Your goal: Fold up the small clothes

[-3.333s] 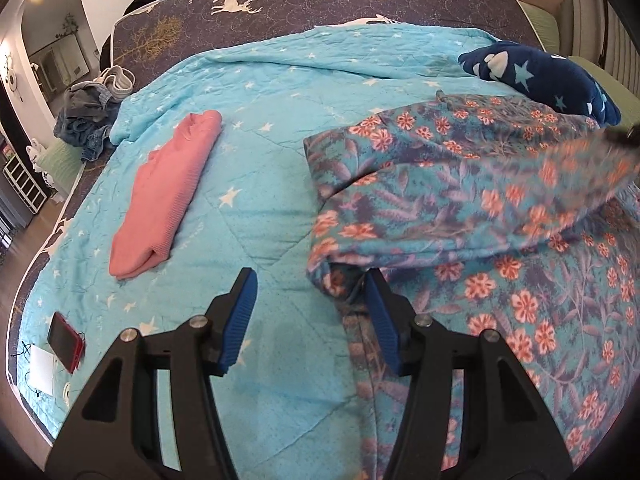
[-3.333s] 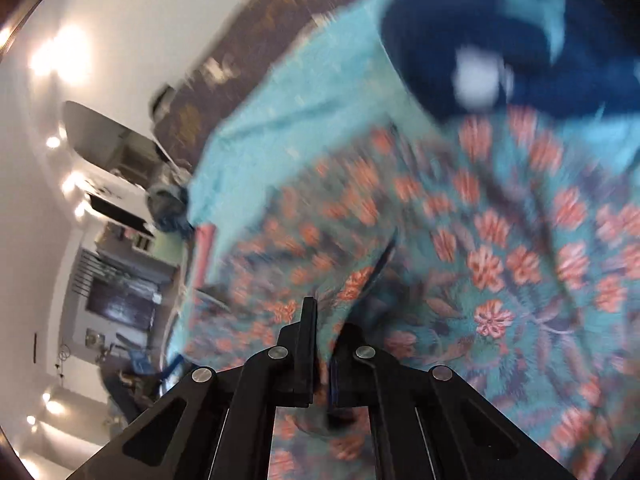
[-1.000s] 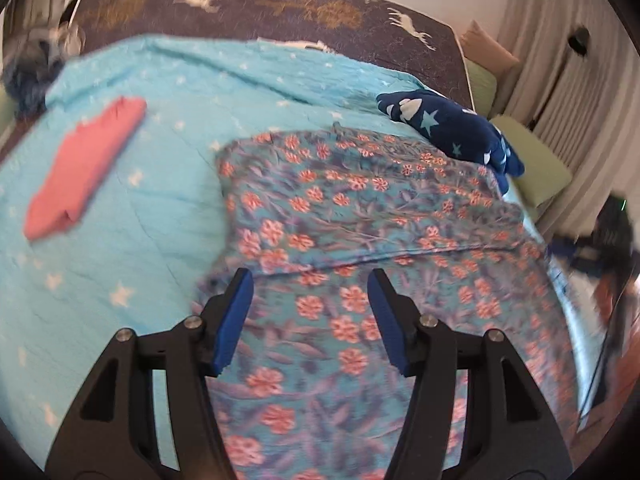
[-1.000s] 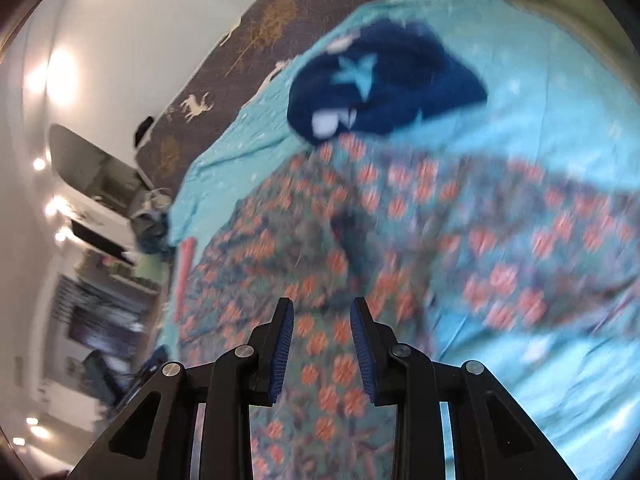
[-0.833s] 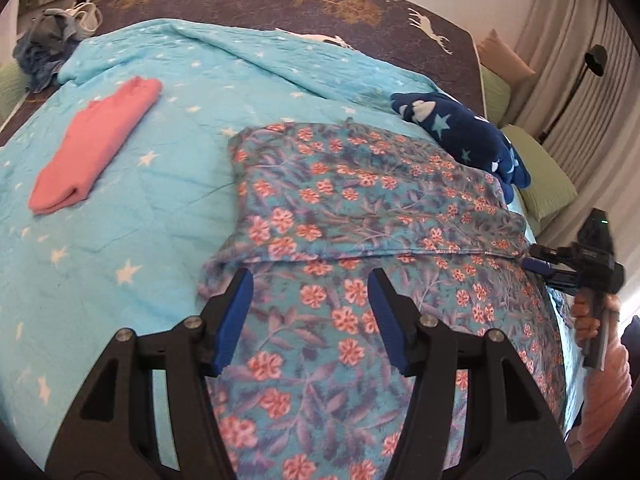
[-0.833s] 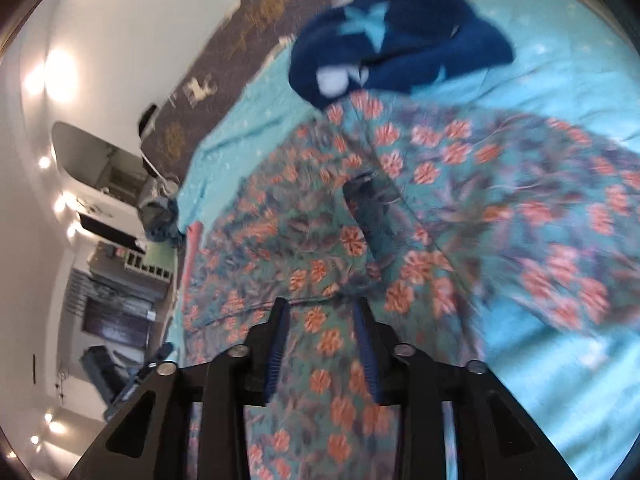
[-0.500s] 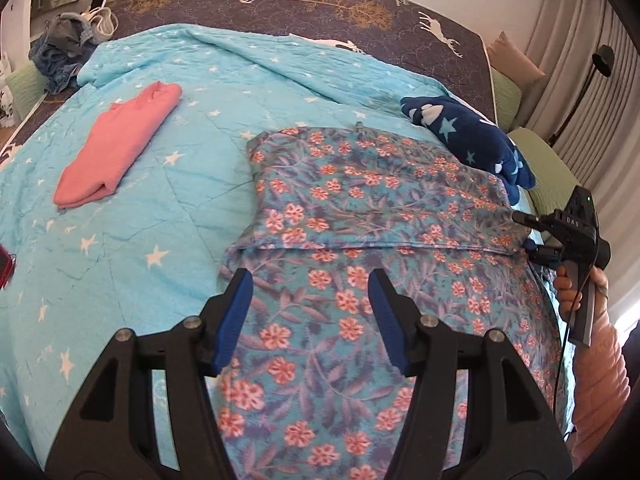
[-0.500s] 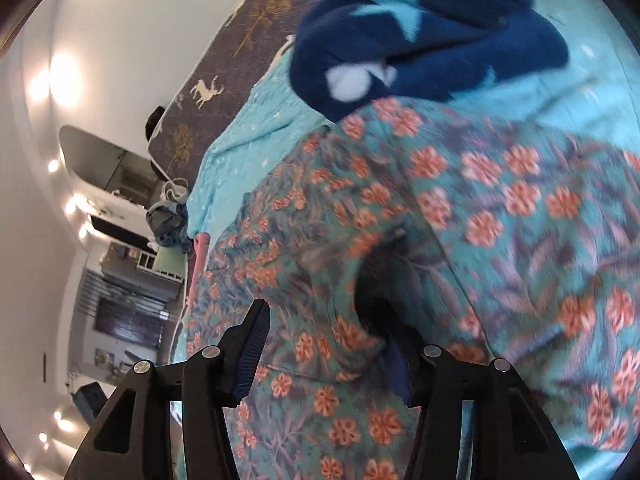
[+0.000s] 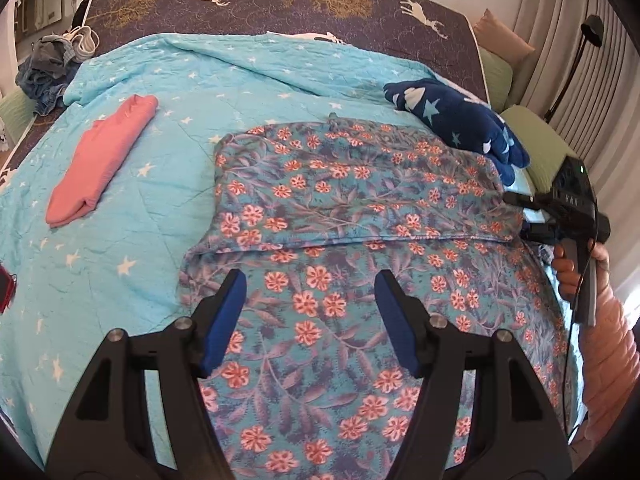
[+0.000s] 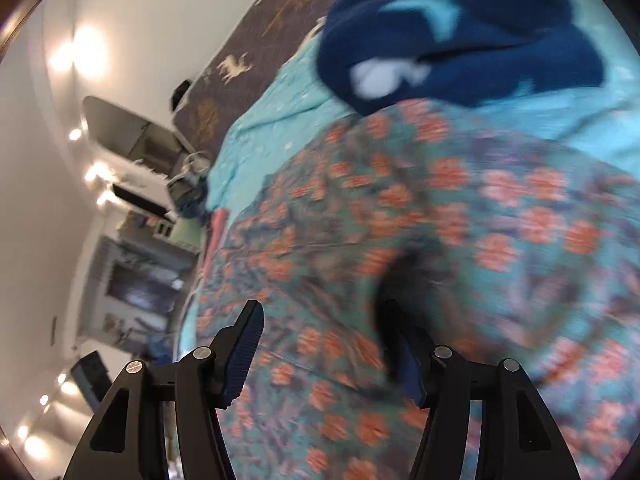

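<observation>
Floral garment folded on the bed

Floral garment (image 9: 352, 200) lies across the near right of the turquoise quilt (image 9: 168, 184), its far half folded over. Left gripper (image 9: 310, 312) hovers above it, jaws just widened, empty. Right gripper (image 10: 320, 344), just spread, holds nothing at the fold's right edge.

The right wrist view is smeared: the floral garment (image 10: 440, 240) and navy plush (image 10: 460, 40) lose their detail. In the left wrist view, a red object (image 9: 5, 288) is cut by the left edge and the clothes pile (image 9: 48, 64) is too small to make out.
</observation>
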{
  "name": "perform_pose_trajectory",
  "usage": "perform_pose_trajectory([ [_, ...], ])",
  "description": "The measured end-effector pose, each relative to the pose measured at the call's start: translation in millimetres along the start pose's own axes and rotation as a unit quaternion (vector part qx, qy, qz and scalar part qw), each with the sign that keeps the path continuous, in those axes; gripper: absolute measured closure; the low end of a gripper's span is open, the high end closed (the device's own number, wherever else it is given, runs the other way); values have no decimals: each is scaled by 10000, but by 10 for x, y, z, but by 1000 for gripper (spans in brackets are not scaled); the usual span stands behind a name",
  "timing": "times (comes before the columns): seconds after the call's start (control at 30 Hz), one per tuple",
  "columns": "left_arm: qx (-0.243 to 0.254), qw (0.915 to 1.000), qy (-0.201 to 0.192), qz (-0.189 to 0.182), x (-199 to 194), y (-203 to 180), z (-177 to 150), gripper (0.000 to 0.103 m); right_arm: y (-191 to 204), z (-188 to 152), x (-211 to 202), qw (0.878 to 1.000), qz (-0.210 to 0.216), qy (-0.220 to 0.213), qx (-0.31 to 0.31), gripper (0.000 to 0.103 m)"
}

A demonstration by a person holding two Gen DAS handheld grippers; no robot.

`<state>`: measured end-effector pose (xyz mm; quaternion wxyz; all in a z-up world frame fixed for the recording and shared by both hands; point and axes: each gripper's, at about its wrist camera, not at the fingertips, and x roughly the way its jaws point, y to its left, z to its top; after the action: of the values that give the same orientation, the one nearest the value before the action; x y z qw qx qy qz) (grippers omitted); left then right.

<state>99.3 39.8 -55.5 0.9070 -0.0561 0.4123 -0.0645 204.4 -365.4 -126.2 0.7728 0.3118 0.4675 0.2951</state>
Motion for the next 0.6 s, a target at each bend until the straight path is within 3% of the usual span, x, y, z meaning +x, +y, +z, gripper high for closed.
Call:
perform_pose_trajectory([
  [0.1,-75,10000,42,33,10,-1,3,36,144,93,174,9995,244,220,-46,45],
  [0.17,-102,9999,18,41,-9,2,3,36,270,131,175,9996,100,144,-221,67],
  [0.2,-92,9999,3,60,-17,1,-3,36,352,166,148,9994,-176,38,-311,93],
  [0.23,-70,9999,-15,95,-32,4,-11,36,394,181,101,9991,-297,-56,-304,99],
  [0.43,-32,9999,-20,107,-36,15,-32,36,531,8,-541,9972,138,-712,-197,100],
  [0.6,-106,9999,84,74,57,40,-59,36,79,-192,-622,9974,-479,-363,396,98],
])
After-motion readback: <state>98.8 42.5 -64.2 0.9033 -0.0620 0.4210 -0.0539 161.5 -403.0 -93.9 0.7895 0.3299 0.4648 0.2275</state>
